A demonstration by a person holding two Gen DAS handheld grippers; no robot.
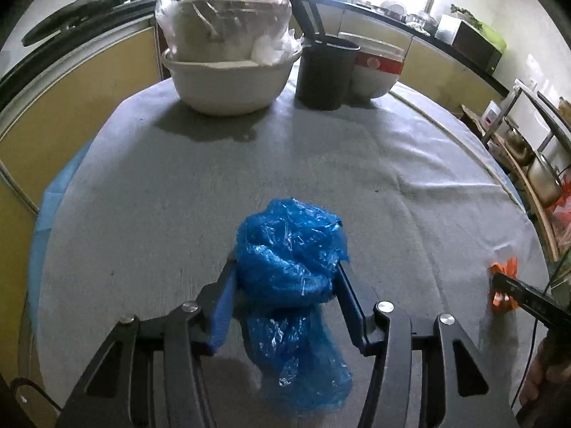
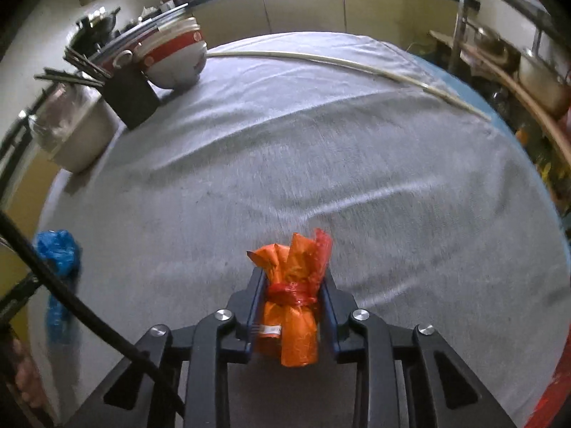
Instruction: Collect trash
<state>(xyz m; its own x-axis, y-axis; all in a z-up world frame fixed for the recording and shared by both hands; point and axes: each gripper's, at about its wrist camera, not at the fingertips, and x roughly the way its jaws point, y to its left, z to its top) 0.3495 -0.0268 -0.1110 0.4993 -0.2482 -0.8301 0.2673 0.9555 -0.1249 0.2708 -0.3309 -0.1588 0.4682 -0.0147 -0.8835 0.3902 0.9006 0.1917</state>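
Left gripper point(image 1: 287, 278): fingers pressed against both sides of a crumpled blue plastic bag point(image 1: 291, 260), lower centre of frame, tail hanging toward the grey tablecloth point(image 1: 321, 164).

Right gripper point(image 2: 292, 285): narrow, clamped on an orange plastic wrapper bundle tied with red film point(image 2: 294, 299), lower centre.

No bin identifiable; a black container point(image 1: 326, 71) stands upper centre beside the stacked white basin point(image 1: 228, 78).

Judgement: carry phase. Keep both grips firm and lift the loose blue tail clear of the cloth before travelling.

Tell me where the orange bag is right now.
The orange bag is clamped in the right hand-held gripper, centre-bottom of the right wrist view, over the near part of the grey tablecloth, with the blue bag off to its left.
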